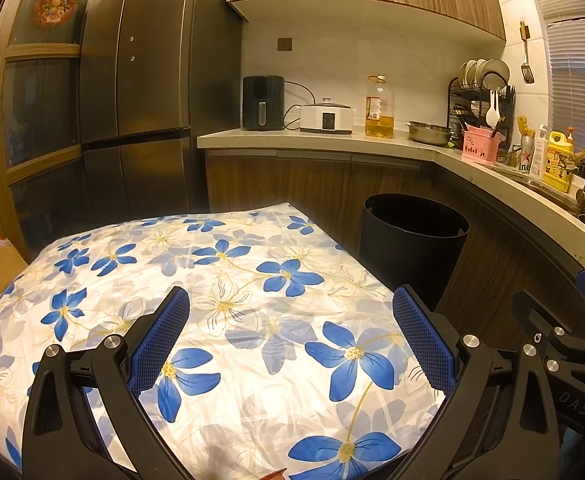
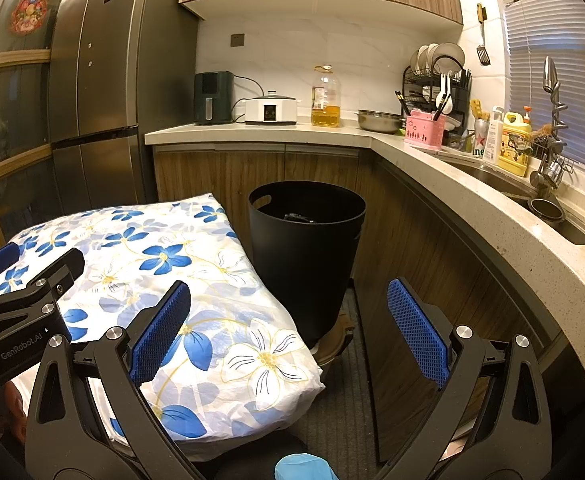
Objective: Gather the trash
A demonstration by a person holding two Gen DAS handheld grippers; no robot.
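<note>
A black round trash bin [image 2: 306, 256] stands on the floor between the table and the counter cabinets; it also shows in the left wrist view [image 1: 410, 242]. Something dark lies inside it [image 2: 298, 217]. My left gripper [image 1: 290, 302] is open and empty above the table covered with a blue-flower cloth [image 1: 228, 280]. My right gripper [image 2: 288, 292] is open and empty, held past the table's right edge [image 2: 252, 320], in front of the bin. The left gripper also shows in the right wrist view at the left [image 2: 28, 276]. No loose trash shows on the cloth.
An L-shaped counter [image 2: 432, 152] carries an air fryer [image 2: 213, 97], a cooker [image 2: 270, 110], an oil bottle [image 2: 325, 98], a steel bowl [image 2: 378, 120], a dish rack [image 2: 436, 76] and a sink [image 2: 504, 184]. A tall fridge [image 2: 104, 92] stands at the left. A narrow floor strip [image 2: 340, 400] runs beside the cabinets.
</note>
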